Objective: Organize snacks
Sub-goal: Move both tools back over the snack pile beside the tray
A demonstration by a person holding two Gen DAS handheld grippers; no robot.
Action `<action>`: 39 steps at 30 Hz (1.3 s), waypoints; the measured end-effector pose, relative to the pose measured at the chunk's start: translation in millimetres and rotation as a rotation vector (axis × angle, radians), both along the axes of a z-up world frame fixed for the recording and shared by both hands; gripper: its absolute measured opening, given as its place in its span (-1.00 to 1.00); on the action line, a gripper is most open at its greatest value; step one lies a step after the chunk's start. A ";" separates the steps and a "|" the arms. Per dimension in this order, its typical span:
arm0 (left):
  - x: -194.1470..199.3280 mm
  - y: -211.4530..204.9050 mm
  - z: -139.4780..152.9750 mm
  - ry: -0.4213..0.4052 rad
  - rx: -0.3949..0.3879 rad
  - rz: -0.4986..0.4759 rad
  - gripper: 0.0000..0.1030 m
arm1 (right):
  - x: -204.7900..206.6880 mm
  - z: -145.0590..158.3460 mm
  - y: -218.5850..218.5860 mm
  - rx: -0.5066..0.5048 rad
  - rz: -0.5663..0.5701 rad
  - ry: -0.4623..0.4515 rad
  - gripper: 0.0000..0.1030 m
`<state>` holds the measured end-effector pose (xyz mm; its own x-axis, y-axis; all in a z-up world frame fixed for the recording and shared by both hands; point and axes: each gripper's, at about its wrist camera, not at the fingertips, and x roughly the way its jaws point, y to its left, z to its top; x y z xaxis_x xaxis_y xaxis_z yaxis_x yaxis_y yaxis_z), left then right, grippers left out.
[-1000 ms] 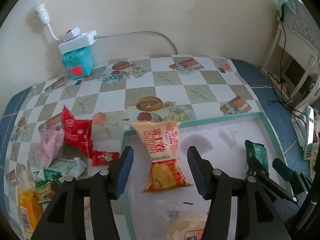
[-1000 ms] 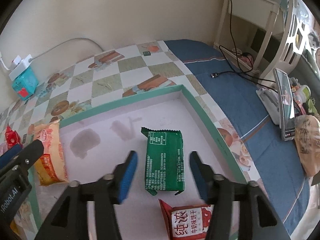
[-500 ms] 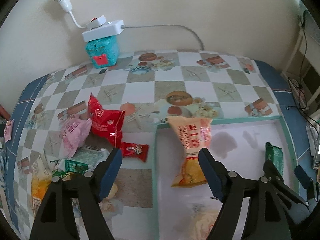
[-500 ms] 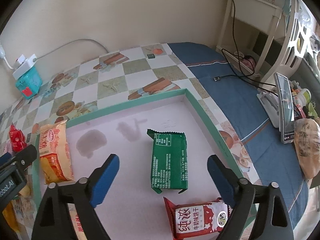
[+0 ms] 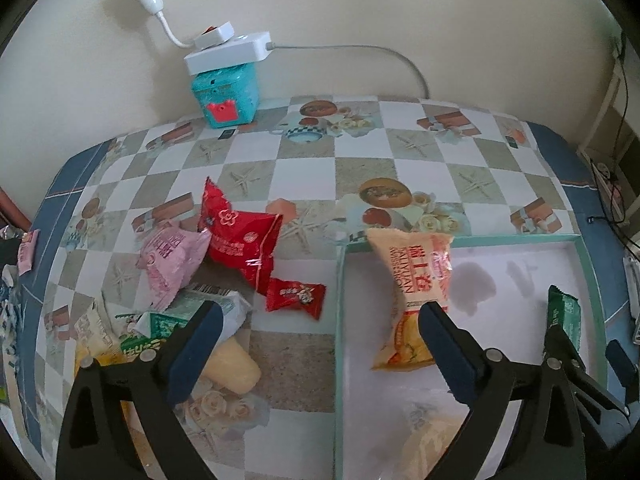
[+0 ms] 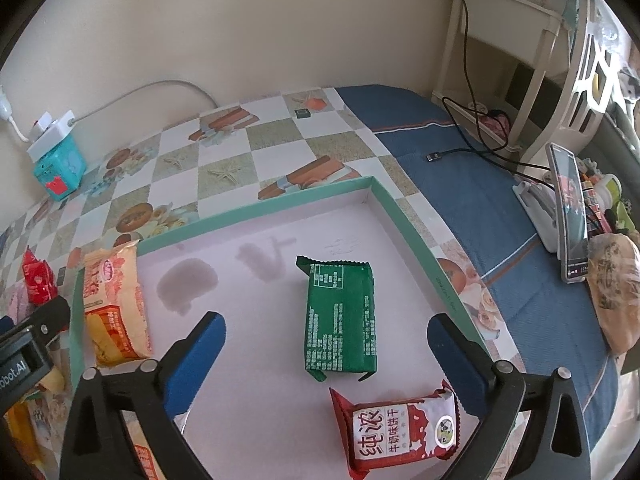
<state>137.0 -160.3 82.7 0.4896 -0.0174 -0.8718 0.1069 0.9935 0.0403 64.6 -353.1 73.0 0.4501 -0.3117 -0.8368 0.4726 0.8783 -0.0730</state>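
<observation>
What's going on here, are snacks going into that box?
Yes. A person holding two tongs is sorting snack packets into a teal-rimmed tray. The right tongs have just been opening and stand wide above the green packet, which lies free on the tray floor. The left tongs have also just opened, empty, beside the orange packet leaning on the tray's rim. A pile of snacks waits outside on the tablecloth.

Wafer packet (image 6: 340, 316) lies in tray (image 6: 408, 236).
</observation>
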 end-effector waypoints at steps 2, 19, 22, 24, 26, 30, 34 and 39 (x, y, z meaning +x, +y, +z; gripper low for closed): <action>0.2 4.6 0.3 0.006 0.001 0.014 0.91 | -0.3 1.2 2.4 -0.002 0.006 0.000 1.00; -15.5 44.9 16.8 -0.037 -0.012 0.073 0.91 | -8.2 19.8 34.1 0.026 0.053 -0.015 1.00; -20.5 52.0 20.8 -0.064 0.011 0.079 0.91 | -9.6 26.1 41.7 0.007 0.061 -0.021 1.00; -24.0 57.9 24.2 -0.082 0.024 0.082 0.91 | -11.3 31.4 46.9 0.007 0.072 -0.038 1.00; -25.8 65.8 27.2 -0.083 0.006 0.092 0.91 | -13.5 35.9 51.4 0.021 0.081 -0.057 1.00; -29.9 84.5 32.7 -0.080 -0.050 0.118 0.91 | -14.2 41.1 61.5 0.026 0.083 -0.056 1.00; -34.7 101.3 36.0 -0.089 -0.050 0.147 0.91 | -16.4 46.2 76.2 0.021 0.113 -0.066 1.00; -40.2 140.2 37.1 -0.076 -0.084 0.212 0.91 | -16.2 48.9 94.5 0.038 0.138 -0.063 1.00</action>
<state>96.8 -20.1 119.8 0.5538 0.0220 -0.8323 -0.1046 0.9936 -0.0433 48.4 -258.7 121.9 0.5385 -0.2117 -0.8156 0.3494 0.9369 -0.0125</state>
